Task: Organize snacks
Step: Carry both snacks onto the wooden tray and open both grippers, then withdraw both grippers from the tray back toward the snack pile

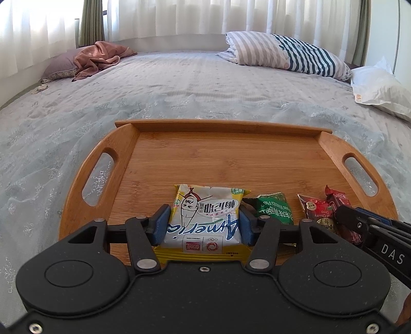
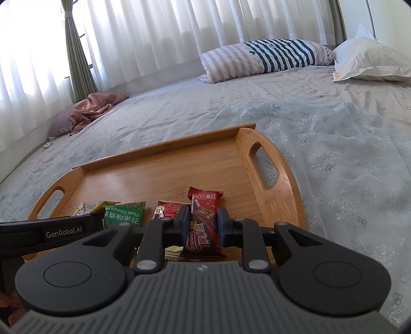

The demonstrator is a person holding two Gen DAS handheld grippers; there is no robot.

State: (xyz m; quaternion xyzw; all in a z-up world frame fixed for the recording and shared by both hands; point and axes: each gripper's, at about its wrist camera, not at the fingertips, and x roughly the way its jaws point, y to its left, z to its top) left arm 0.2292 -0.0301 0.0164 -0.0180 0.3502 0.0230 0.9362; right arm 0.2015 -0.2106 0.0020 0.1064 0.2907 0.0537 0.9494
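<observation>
A wooden tray [image 1: 231, 154] [image 2: 179, 164] lies on the bed. My left gripper [image 1: 204, 223] is shut on a yellow-and-white snack packet [image 1: 205, 218] at the tray's near edge. My right gripper [image 2: 204, 223] is shut on a dark red chocolate wafer bar [image 2: 204, 221] over the tray's near right part. A green wasabi peas packet [image 1: 274, 208] [image 2: 123, 214] and a red cherry drop packet [image 1: 317, 210] [image 2: 168, 209] lie on the tray between the two grippers. The right gripper [image 1: 341, 213] shows at the right of the left wrist view, the left gripper's body at the left of the right wrist view.
The tray sits on a pale lace bedspread [image 1: 179, 97]. A striped pillow [image 1: 287, 52] and a white pillow [image 1: 380, 90] lie at the far right. A pink cloth on a mauve pillow [image 1: 100, 57] lies far left. Curtains [image 1: 205, 18] hang behind the bed.
</observation>
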